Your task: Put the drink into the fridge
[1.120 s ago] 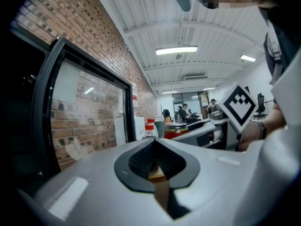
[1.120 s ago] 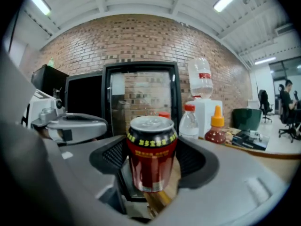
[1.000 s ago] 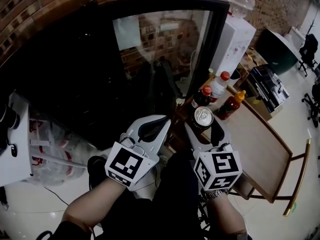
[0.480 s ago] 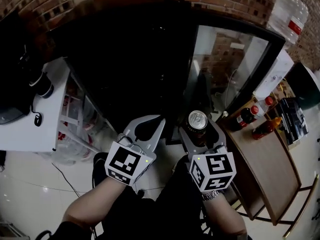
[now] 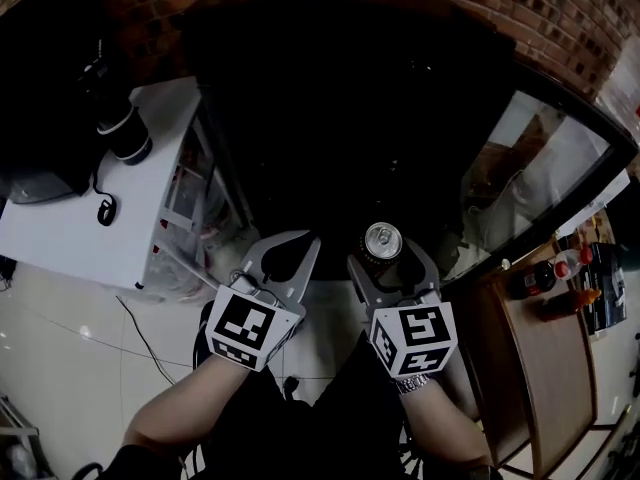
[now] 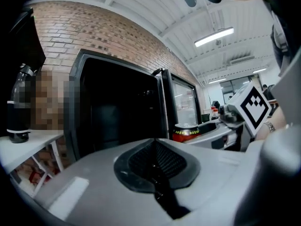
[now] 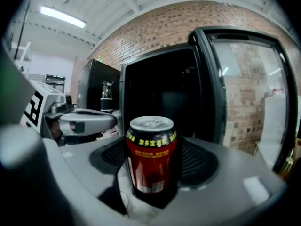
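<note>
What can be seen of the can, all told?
The can looks like a metal drink can: red body, a dark band with yellow print round the top, a silver lid, and a pale label patch low down. It stands upright between the jaws of the right gripper, which press on its two sides. It is held in the air in front of the open fridge, not yet inside its dark interior. Nothing else touches it.

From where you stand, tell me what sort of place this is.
Probably an office pantry or break corner: an open glass-door fridge against a brick wall, a wooden table with bottles, strip lights overhead.
</note>
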